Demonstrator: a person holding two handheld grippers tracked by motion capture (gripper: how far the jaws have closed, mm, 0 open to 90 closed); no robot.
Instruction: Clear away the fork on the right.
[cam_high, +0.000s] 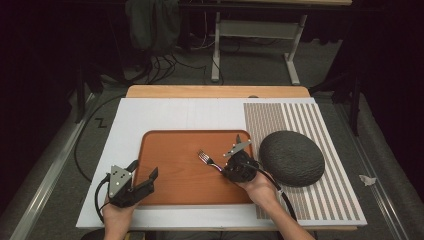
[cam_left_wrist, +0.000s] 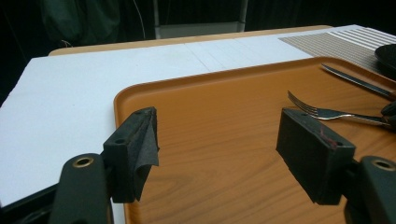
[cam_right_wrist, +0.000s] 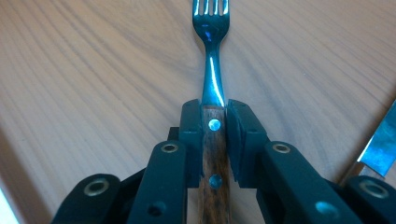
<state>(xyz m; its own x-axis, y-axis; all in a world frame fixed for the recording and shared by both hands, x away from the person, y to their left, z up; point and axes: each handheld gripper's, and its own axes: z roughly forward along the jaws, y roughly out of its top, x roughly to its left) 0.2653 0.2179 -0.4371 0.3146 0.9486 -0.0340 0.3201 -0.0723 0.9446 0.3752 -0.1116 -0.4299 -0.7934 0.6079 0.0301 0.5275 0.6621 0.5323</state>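
Two tools over an orange tray (cam_high: 165, 190): right tool (cam_high: 223, 167) pinching a fork (cam_right_wrist: 211, 28), left tool (cam_high: 145, 172) spread

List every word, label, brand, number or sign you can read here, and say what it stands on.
None: no readable text stands on the fork, its wooden handle, the knife, the orange tray, the striped mat or the dark round cushion.
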